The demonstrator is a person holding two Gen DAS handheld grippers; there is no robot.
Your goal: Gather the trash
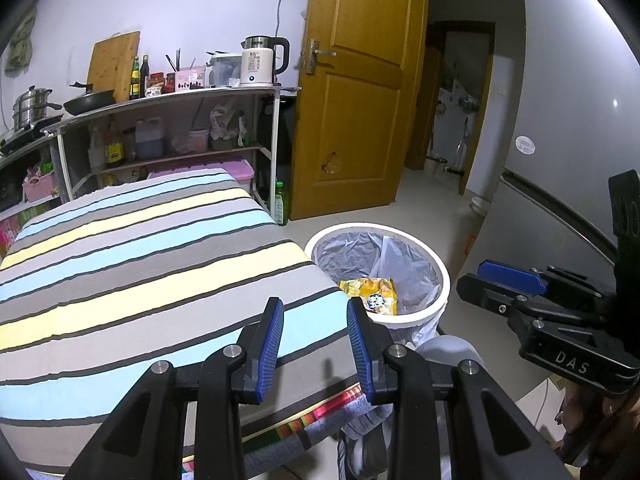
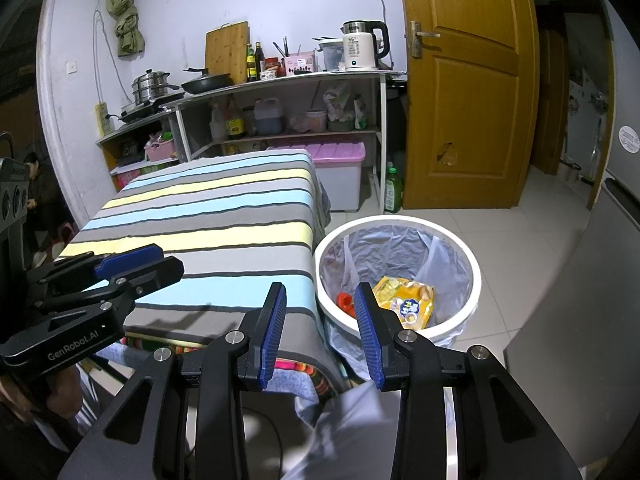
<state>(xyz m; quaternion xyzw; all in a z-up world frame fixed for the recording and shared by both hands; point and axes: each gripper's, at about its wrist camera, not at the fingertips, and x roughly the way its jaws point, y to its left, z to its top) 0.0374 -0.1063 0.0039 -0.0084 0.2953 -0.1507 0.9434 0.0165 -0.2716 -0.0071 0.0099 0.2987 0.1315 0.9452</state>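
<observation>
While both jaw pairs are standing partly open and gripping nothing, the left gripper is hovering over the near corner of the striped tabletop, and the right gripper is hovering just beside it. Ahead and to the right of both, the white trash bin is holding a yellow snack wrapper and a red scrap.
</observation>
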